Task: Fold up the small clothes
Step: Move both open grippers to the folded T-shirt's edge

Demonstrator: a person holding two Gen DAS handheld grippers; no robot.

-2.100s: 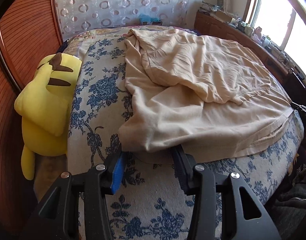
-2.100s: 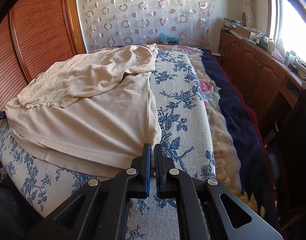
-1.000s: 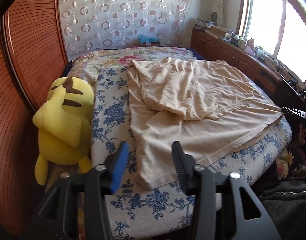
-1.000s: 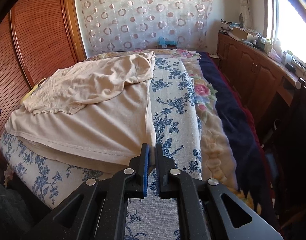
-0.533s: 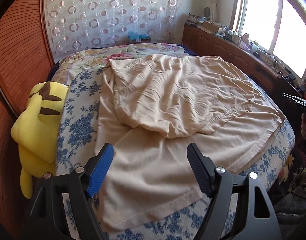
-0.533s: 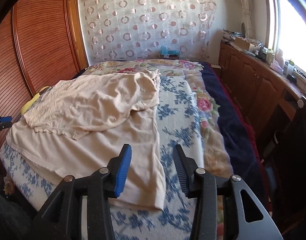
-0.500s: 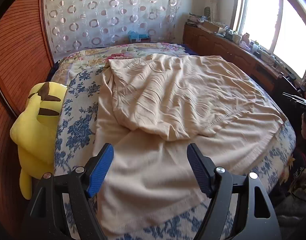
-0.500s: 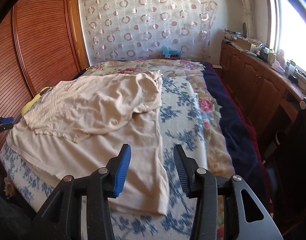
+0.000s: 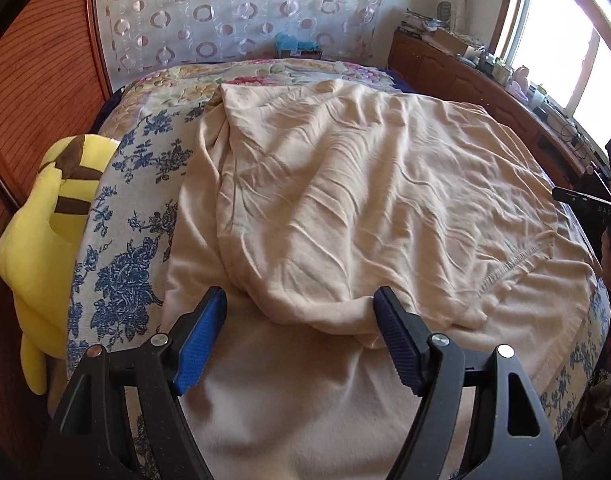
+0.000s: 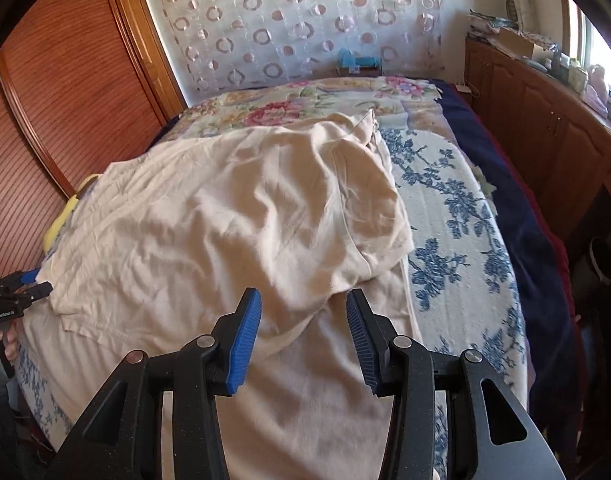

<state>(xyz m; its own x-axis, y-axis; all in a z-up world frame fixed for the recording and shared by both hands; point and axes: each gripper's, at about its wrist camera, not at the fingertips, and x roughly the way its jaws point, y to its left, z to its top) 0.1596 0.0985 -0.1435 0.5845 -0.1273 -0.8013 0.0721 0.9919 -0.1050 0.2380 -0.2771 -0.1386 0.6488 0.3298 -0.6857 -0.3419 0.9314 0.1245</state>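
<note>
Shirt (image 9: 345,200): cream, lying spread across bed (image 9: 121,216), partly folded, upper layer doubled over lower layer. Folded edge bunched in a rumpled roll at near side, stitched hem (image 9: 517,264) of upper layer visible toward right. Lower layer reaching to near edge of bed. Fabric wrinkled throughout.

Left gripper (image 9: 299,342): jaws wide apart, nothing pinched. Poised above near part of shirt, folded roll seen in the gap between blue pad on left and black ribbed pad on right. Contact with cloth: cannot tell. Same gripper (image 10: 23,284) seen small at far left edge of right wrist view, beside left edge of shirt, a hand (image 10: 1,344) on its handle.

Right gripper (image 10: 303,338): jaws moderately apart, narrower than left pair, holding nothing. Positioned over right portion of shirt (image 10: 245,232), bunched fold just beyond the tips. Picture slightly blurred around cloth there. Black body of this gripper (image 9: 593,208) visible at right edge of left wrist view, beside right edge of shirt.

Bed cover: white with blue flower print, bare strip at left and right of shirt. Pink-flowered blanket (image 10: 289,108) at far end, dark blue blanket (image 10: 517,216) along right side.

Yellow plush toy (image 9: 49,232) with brown stripes wedged between left bed edge and wooden wardrobe (image 10: 77,80). Patterned curtain (image 9: 233,12) on far wall. Wooden cabinet (image 10: 545,120) below window (image 9: 565,40) at right, small clutter on top.
</note>
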